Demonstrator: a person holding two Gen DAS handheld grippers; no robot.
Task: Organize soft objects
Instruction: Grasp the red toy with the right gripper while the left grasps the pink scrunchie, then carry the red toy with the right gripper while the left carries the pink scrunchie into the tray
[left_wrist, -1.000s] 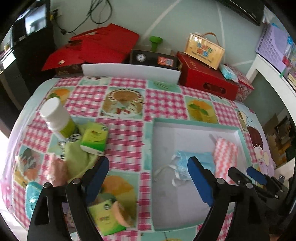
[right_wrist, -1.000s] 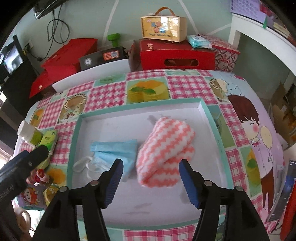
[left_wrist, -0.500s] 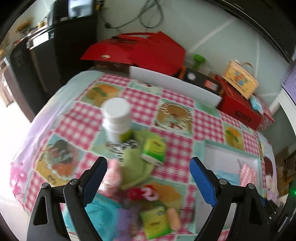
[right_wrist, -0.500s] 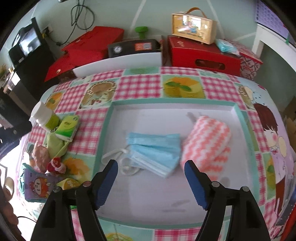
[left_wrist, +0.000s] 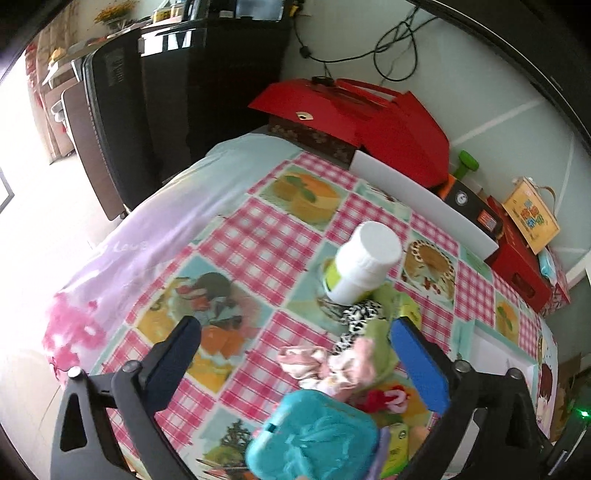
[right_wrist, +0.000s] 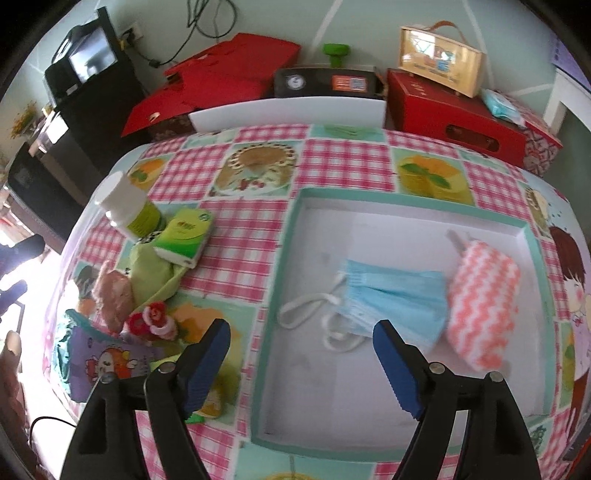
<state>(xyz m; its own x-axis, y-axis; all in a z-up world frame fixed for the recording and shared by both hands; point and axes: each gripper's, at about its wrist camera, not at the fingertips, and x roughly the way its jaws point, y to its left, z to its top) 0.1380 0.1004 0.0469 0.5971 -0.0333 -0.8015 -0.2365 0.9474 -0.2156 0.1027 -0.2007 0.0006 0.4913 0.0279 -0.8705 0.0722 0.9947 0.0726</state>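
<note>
A white tray with a teal rim (right_wrist: 291, 229) holds a blue face mask (right_wrist: 391, 295) and a pink zigzag cloth (right_wrist: 484, 299). Left of it lies a pile of soft things: a green cloth (right_wrist: 151, 273), a pink cloth (right_wrist: 112, 295) and red-pink scrunchies (right_wrist: 153, 317). In the left wrist view the pink cloth (left_wrist: 325, 363) lies between the fingers, with the green cloth (left_wrist: 380, 332) and a zebra-print cloth (left_wrist: 356, 314) behind. My left gripper (left_wrist: 299, 354) is open and empty above the pile. My right gripper (right_wrist: 301, 354) is open and empty over the tray's near left rim.
A white bottle with a green label (left_wrist: 360, 267) stands beside the pile, with a green tissue pack (right_wrist: 186, 236) next to it. A teal container (left_wrist: 314, 439) and a purple cartoon pouch (right_wrist: 103, 365) lie at the near edge. Red boxes (right_wrist: 454, 114) line the back.
My left gripper has swung left, away from the tray, and now hangs over the pile of soft things. My right gripper has backed off leftward from the mask and the zigzag cloth.
</note>
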